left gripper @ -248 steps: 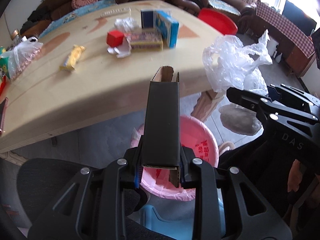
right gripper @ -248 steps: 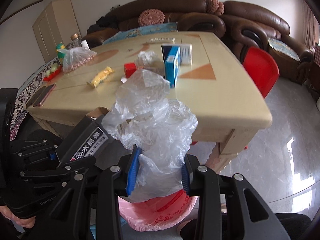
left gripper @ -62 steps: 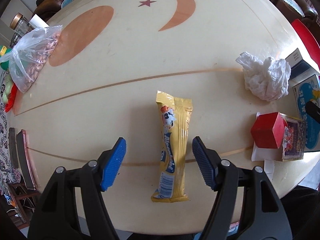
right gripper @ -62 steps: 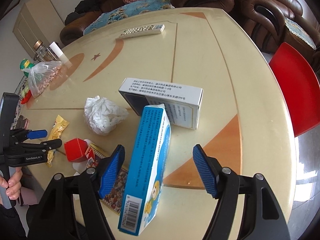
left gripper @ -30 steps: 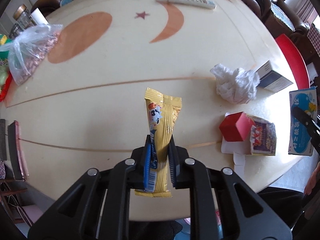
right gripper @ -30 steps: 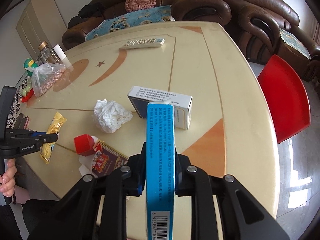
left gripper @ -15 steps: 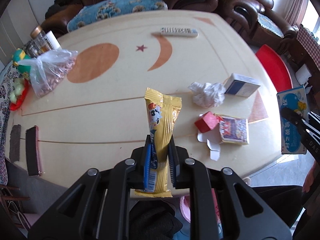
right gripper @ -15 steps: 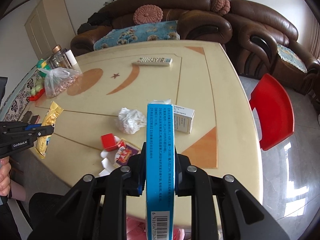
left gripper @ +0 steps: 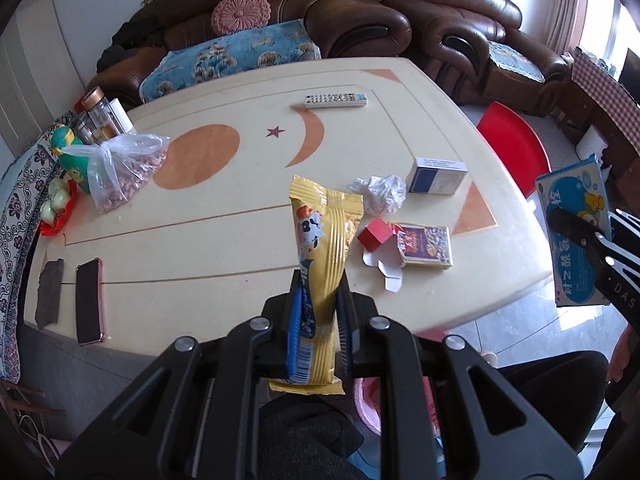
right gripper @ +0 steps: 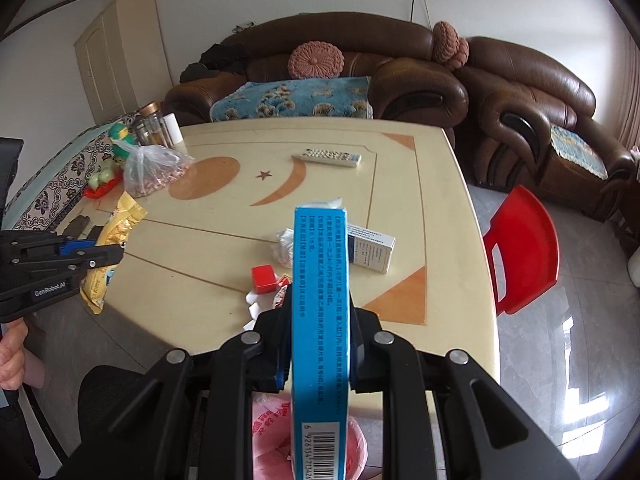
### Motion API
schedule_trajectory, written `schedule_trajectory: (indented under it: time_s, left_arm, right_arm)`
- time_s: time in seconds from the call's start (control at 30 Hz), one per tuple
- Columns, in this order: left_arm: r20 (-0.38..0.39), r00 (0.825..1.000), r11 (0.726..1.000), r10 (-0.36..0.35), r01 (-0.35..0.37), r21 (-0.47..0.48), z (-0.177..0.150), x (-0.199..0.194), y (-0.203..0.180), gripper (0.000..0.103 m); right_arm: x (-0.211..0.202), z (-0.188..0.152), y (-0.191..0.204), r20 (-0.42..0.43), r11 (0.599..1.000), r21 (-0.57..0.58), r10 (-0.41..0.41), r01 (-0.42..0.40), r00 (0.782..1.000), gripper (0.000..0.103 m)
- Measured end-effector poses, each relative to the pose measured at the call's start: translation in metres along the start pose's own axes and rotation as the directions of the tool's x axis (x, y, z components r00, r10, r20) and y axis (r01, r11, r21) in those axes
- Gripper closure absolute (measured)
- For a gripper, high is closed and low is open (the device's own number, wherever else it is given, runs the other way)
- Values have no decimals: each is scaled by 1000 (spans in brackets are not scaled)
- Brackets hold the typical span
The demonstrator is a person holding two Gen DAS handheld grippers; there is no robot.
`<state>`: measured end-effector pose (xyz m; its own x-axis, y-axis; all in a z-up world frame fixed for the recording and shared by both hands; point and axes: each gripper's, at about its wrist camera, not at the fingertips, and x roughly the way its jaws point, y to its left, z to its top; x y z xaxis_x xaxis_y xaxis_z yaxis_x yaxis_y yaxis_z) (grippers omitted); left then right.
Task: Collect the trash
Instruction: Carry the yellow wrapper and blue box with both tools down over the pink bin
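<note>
My left gripper (left gripper: 319, 312) is shut on a yellow snack wrapper (left gripper: 323, 248), held up off the cream table (left gripper: 224, 240); the wrapper (right gripper: 116, 228) also shows at the left of the right wrist view. My right gripper (right gripper: 320, 332) is shut on a tall blue box (right gripper: 320, 320), whose face (left gripper: 576, 232) appears at the right edge of the left wrist view. A pink-lined bin (right gripper: 268, 436) sits below, under the table's near edge. On the table lie a crumpled tissue (left gripper: 380, 194), a white and blue box (left gripper: 436, 176), a red cube (left gripper: 374, 234) and a patterned card box (left gripper: 424, 246).
A remote (left gripper: 336, 100), a bag of nuts (left gripper: 124, 168), jars (left gripper: 98, 116), a phone (left gripper: 88, 300) and a dark strip (left gripper: 48, 296) lie on the table. A red chair (right gripper: 520, 248) stands to the right. Brown sofas (right gripper: 360, 68) line the far wall.
Both grippers have risen and drawn back from the table with the wrapper and the blue box held; the table looks smaller and the bin shows below.
</note>
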<state>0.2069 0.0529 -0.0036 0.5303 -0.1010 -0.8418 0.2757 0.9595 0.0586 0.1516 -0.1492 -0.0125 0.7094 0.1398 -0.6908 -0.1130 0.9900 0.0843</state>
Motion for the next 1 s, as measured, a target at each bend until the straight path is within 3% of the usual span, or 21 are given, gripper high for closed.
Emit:
schedule_trajectory:
  time_s: [0.57, 1.0]
  left_arm:
    - [70, 997, 996, -16, 9, 92, -46, -54, -41, 86]
    - [18, 996, 989, -85, 82, 120, -87, -41, -64, 86]
  right_arm:
    - [-78, -35, 27, 67, 998, -61, 15, -11, 998, 82]
    - [-81, -76, 30, 20, 998, -51, 34, -33, 999, 82]
